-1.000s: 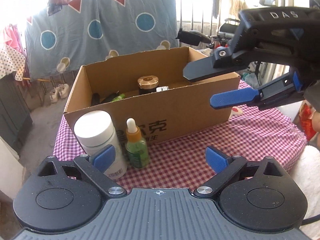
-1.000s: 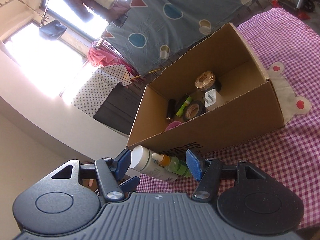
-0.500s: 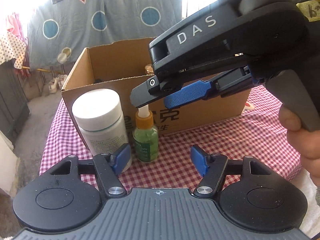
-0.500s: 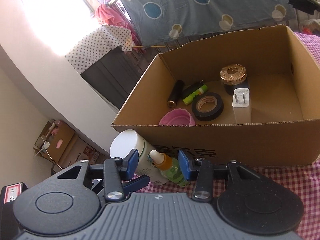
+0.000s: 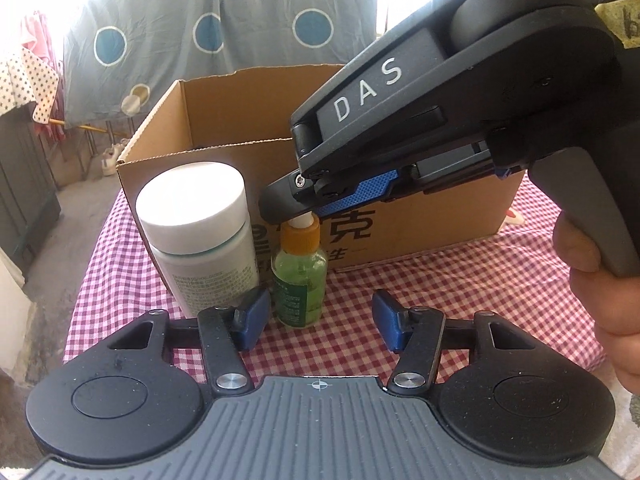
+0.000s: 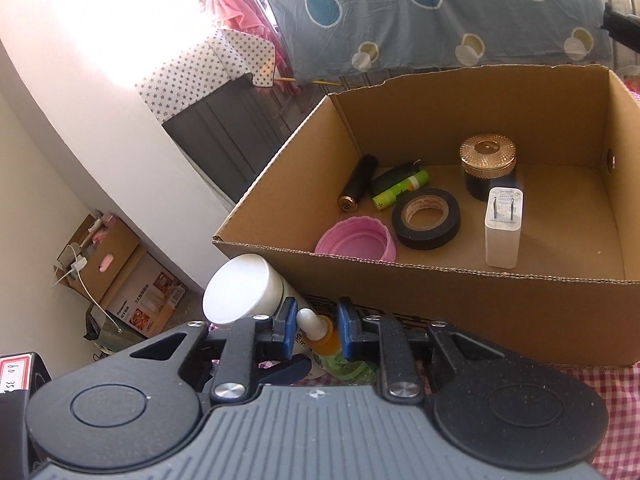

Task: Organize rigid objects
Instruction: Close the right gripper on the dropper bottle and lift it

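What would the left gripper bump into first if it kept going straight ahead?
Probably the little green dropper bottle, standing just ahead between the closing jaws of the left gripper. The white jar sits close on the bottle's left, so that side's jaw might clip it. Depth is hard to judge.

2 bottles (image 5: 200, 236), 1 box (image 6: 500, 304), 6 items inside (image 6: 426, 218)
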`<state>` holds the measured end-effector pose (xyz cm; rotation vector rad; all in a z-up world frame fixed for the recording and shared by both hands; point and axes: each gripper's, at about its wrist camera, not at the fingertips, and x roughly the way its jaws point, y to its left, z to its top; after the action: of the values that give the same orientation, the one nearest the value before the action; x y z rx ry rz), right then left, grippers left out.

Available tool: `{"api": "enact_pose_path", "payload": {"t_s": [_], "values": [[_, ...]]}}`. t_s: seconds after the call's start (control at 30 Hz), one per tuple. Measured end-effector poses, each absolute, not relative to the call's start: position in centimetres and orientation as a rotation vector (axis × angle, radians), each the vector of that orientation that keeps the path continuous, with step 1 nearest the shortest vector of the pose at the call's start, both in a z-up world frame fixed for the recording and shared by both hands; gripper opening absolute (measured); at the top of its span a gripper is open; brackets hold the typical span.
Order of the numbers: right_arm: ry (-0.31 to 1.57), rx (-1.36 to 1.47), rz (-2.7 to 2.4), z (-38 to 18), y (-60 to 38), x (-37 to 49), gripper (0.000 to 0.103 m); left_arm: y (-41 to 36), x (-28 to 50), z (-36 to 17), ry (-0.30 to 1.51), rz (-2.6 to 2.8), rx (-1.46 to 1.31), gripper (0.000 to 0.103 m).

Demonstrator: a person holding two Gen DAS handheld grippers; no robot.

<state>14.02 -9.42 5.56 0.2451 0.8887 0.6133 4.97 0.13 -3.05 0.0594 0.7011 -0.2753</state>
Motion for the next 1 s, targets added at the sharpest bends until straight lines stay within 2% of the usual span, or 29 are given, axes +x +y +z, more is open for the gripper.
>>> {"api": "enact_pose_path", "payload": {"t_s": [0.17, 0.3, 1.0], "values": [[0.907, 0.275, 0.595, 5.3, -10.5, 13.9, 0.023, -0.3, 5.9, -3.4, 0.724, -0.244, 0.062, 0.054], [0.915, 0.306, 0.599, 5.1, -11.1, 14.0, 0.023, -0.6, 7.0, -3.8, 0.752, -0.227, 0.049, 0.046], [0.909, 0.308, 0.515, 5.4, -15.2, 12.3, 0.024, -2.4, 6.7, -4.0, 0.768, -0.414, -0.015, 0.045]]}}
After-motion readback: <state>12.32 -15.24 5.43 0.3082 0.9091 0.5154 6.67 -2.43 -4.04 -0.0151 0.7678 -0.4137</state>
